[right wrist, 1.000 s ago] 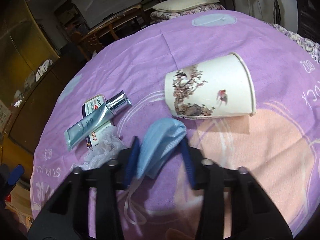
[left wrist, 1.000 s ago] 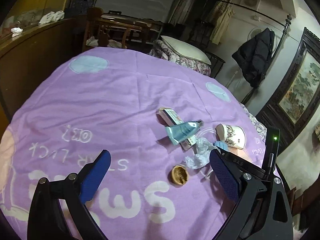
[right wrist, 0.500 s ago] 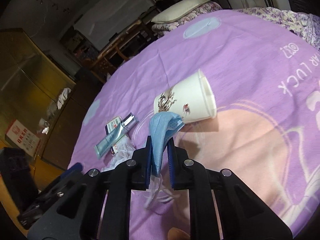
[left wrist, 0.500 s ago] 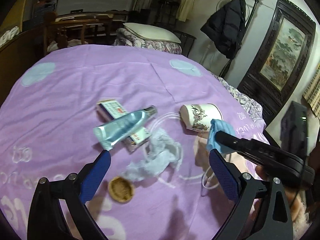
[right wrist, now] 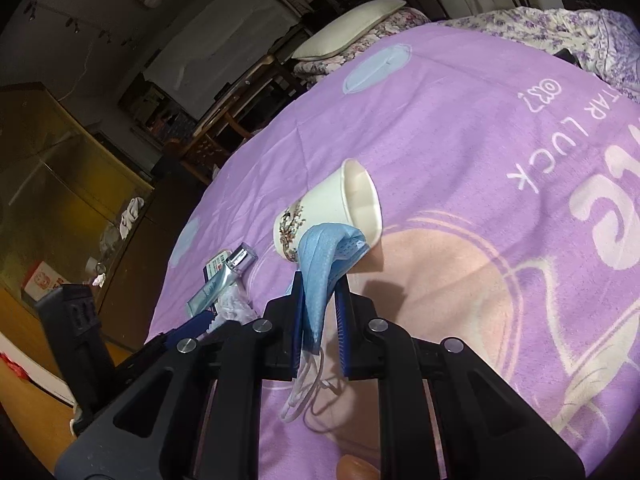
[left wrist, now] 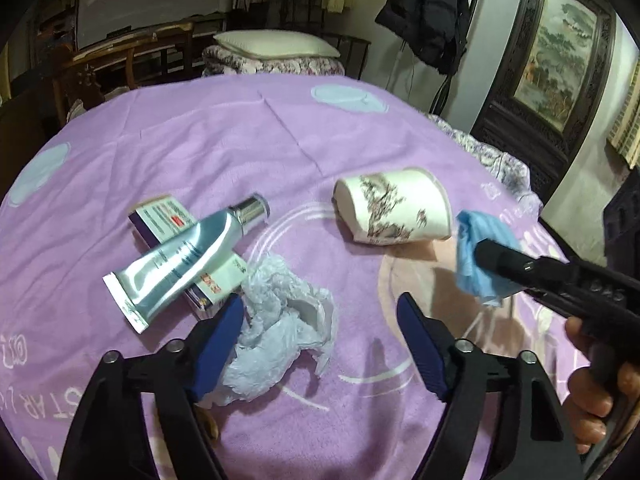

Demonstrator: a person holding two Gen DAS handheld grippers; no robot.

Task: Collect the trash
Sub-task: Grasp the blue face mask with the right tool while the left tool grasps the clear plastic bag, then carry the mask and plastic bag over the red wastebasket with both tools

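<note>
Room: dim bedroom; pillow [left wrist: 276,43] at the far end beyond the tongs, dark coat [left wrist: 430,12] hanging ahead and to the right, framed painting [left wrist: 560,68] on the right wall.
Surface: bed under a purple printed bedspread [left wrist: 248,132]; all trash lies on it.
Key relation: crumpled tissue [left wrist: 280,324] lies directly ahead of the left tongs [left wrist: 320,344], pressed against the inner face of the left finger, with a wide gap to the right finger. Long axis runs roughly along the fingers. Left tongs are the nearer by far.
Left tongs: spread apart, gripping nothing.
Right tongs: [right wrist: 318,320] clenched on the blue face mask [right wrist: 320,276], lifted off the bedspread, ear loops dangling below.
Paper cup: [left wrist: 394,210] on its side, ahead and right of the left tongs, just beyond the mask.
Tube: [left wrist: 180,264] ahead and left, lying across a small carton [left wrist: 164,216].
Unclear: a brown item under the left finger, probably small debris.
Judgement: closing the left tongs should require a slight shift left to centre the tissue.
</note>
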